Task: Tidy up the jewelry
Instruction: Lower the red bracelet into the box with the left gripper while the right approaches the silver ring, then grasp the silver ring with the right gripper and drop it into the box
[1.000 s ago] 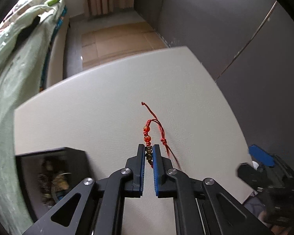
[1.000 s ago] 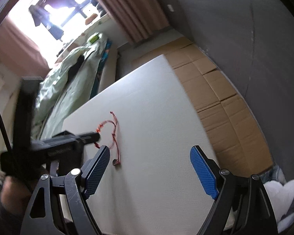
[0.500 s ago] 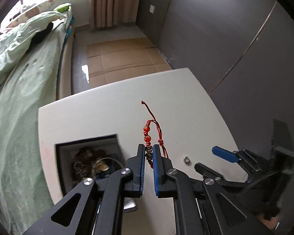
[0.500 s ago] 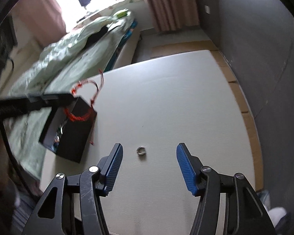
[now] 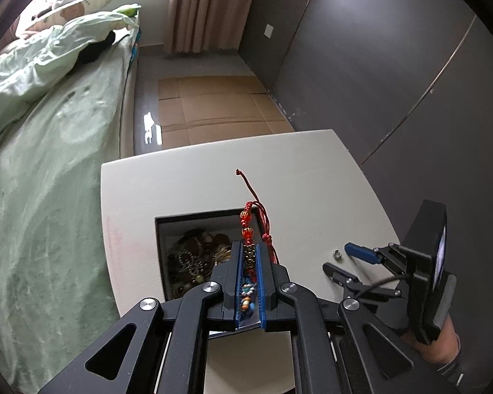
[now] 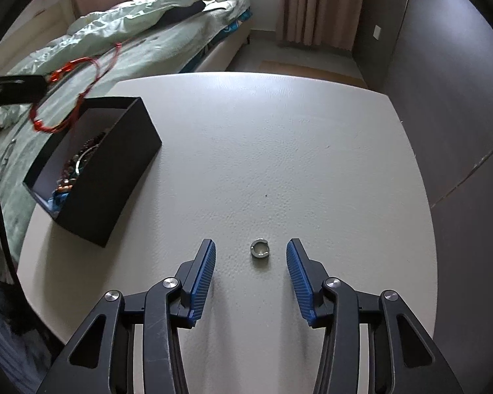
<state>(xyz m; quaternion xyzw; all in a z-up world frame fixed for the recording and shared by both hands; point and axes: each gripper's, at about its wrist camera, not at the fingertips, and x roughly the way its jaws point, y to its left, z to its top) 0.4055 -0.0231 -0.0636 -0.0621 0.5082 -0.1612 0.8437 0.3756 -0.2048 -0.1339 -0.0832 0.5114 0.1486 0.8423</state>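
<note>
My left gripper point(image 5: 249, 252) is shut on a red cord bracelet point(image 5: 248, 229) with orange and brass beads and holds it in the air above the open black jewelry box point(image 5: 161, 229). The box holds several tangled pieces of jewelry. In the right wrist view the bracelet point(image 6: 65, 98) hangs in a loop over the box point(image 6: 115, 177) from the left gripper point(image 6: 44, 85). My right gripper point(image 6: 251, 256) is open, low over the table, with a small silver ring point(image 6: 260, 248) lying between its fingers. The ring also shows in the left wrist view point(image 5: 337, 254).
The white table point(image 6: 279, 147) has rounded edges. A bed with a green quilt point(image 5: 49, 131) stands along its left side. Dark wall panels point(image 5: 378, 65) stand to the right, and cardboard sheets point(image 5: 213, 105) lie on the floor beyond the table.
My left gripper has lifted the bracelet off the table and carried it left over the box. My right gripper has moved in so that the ring lies between its open fingers.
</note>
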